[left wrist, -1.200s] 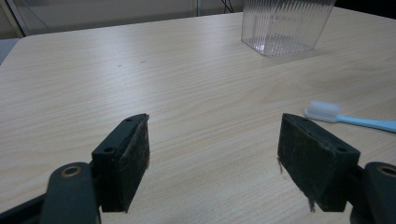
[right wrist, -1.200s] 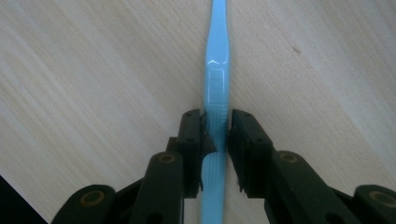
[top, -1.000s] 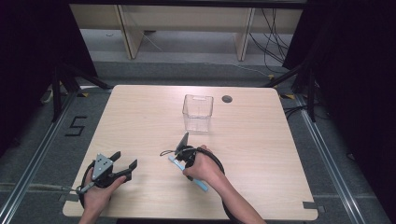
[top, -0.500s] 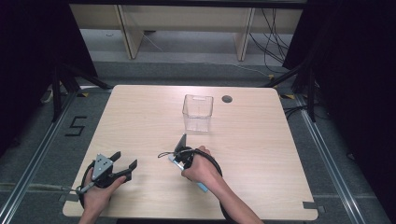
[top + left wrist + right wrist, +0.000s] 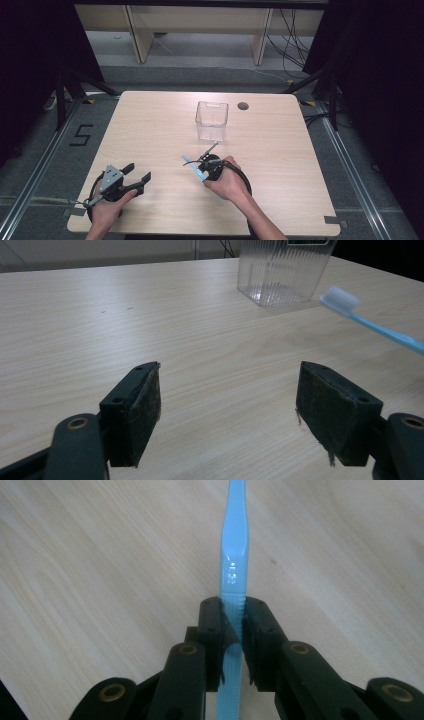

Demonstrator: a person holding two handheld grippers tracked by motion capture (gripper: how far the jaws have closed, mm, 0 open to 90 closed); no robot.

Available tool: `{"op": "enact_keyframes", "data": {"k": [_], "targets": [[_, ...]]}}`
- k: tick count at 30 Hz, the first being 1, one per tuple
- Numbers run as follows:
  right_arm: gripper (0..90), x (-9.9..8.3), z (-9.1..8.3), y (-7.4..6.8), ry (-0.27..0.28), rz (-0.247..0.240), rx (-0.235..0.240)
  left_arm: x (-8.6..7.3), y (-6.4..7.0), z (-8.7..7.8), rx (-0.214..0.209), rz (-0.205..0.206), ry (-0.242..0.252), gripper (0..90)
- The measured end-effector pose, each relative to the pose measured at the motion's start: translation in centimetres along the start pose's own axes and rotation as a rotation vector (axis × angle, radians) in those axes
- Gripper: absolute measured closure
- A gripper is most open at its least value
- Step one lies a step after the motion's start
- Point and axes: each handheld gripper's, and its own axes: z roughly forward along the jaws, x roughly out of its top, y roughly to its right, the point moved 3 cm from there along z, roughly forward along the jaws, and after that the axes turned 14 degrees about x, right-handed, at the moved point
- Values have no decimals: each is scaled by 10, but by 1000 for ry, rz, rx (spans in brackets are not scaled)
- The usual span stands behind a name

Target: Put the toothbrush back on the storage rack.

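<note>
Two grippers sit low in the high view. At lower left the left gripper (image 5: 134, 177) rests on the wooden surface (image 5: 280, 150) with its jaws spread wide and empty. Near lower centre the right gripper (image 5: 201, 161) is clenched on a blue toothbrush (image 5: 231, 570), pinching its ribbed handle. A clear plastic container (image 5: 212, 120) stands upright at upper centre, well apart from both grippers.

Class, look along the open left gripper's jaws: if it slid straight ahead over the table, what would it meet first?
Probably nothing nearby: the left gripper faces bare table. The clear container and toothbrush lie ahead-right, seemingly off its line, though depth is unclear.
</note>
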Motion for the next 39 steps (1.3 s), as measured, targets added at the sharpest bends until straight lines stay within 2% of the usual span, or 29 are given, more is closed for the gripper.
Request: {"op": "enact_keyframes", "data": {"k": [1, 2, 3, 4, 5, 6, 7, 8, 9, 10, 11, 12, 13, 15, 16, 19, 20, 21, 23, 24, 25, 26, 28, 29, 31, 32, 34, 36, 39], "targets": [[795, 0, 0, 0, 0, 0, 0, 0, 0, 0, 0, 0, 0, 255], [794, -5, -4, -1, 51, 13, -5, 2, 4, 0, -24, -6, 1, 254], [794, -5, -4, -1, 51, 13, -5, 2, 4, 0, -24, -6, 1, 254], [794, -8, -6, 1, 127, -33, -4, 5, 8, 1, -53, -17, 8, 253], [794, -10, -7, 2, 162, -54, -9, 7, 10, 2, -62, -23, 7, 252], [794, -12, -8, 1, 193, -57, -14, 8, 12, 2, -74, -27, 9, 251], [794, -13, -9, 2, 222, -85, -18, 11, 14, 2, -81, -20, 5, 250], [794, -15, -10, 2, 258, -97, -28, 12, 16, 3, -92, -32, 8, 249], [794, -16, -11, 0, 289, -97, -20, 12, 16, 3, -92, -32, 8, 250], [794, -16, -11, 0, 289, -97, -20, 14, 19, 4, -106, -33, 11, 250], [794, -19, -11, 0, 349, -128, -22, 18, 24, 5, -113, -27, 5, 250], [794, -19, -11, 0, 349, -128, -22, 18, 24, 5, -113, -27, 5, 251], [794, -22, -10, 0, 400, -148, -18, 21, 26, 6, -124, -26, 10, 252], [794, -24, -10, -1, 420, -143, -15, 25, 32, 8, -141, -25, 13, 253], [794, -26, -8, 0, 478, -156, -10, 27, 34, 9, -157, -25, 22, 254], [794, -30, -8, 0, 541, -147, -7, 37, 43, 13, -184, -44, 26, 259], [794, -30, -8, 0, 541, -147, -7, 37, 43, 13, -184, -44, 26, 263], [794, -30, -8, 0, 565, -163, -17, 40, 45, 15, -193, -56, 29, 263], [794, -31, -7, -2, 622, -161, -21, 48, 52, 18, -223, -64, 38, 270], [794, -31, -7, -2, 637, -180, -16, 51, 54, 19, -230, -68, 40, 271], [794, -32, -8, -4, 639, -161, -21, 51, 54, 19, -230, -68, 40, 273], [794, -31, -8, -3, 664, -180, -39, 57, 59, 21, -247, -80, 47, 275], [794, -31, -7, -5, 681, -171, -21, 61, 63, 25, -269, -96, 58, 280], [794, -31, -8, -4, 684, -177, -44, 63, 65, 25, -265, -93, 47, 284], [794, -31, -8, -5, 696, -178, -45, 64, 67, 27, -279, -107, 52, 295], [794, -31, -7, -6, 704, -159, -39, 65, 69, 28, -288, -117, 50, 305], [794, -31, -7, -7, 718, -156, -40, 67, 74, 30, -304, -128, 52, 329], [794, -31, -7, -7, 724, -150, -39, 68, 83, 33, -321, -124, 53, 352], [795, -29, -6, -7, 737, -148, -39, 69, 89, 35, -328, -118, 54, 394]]}}
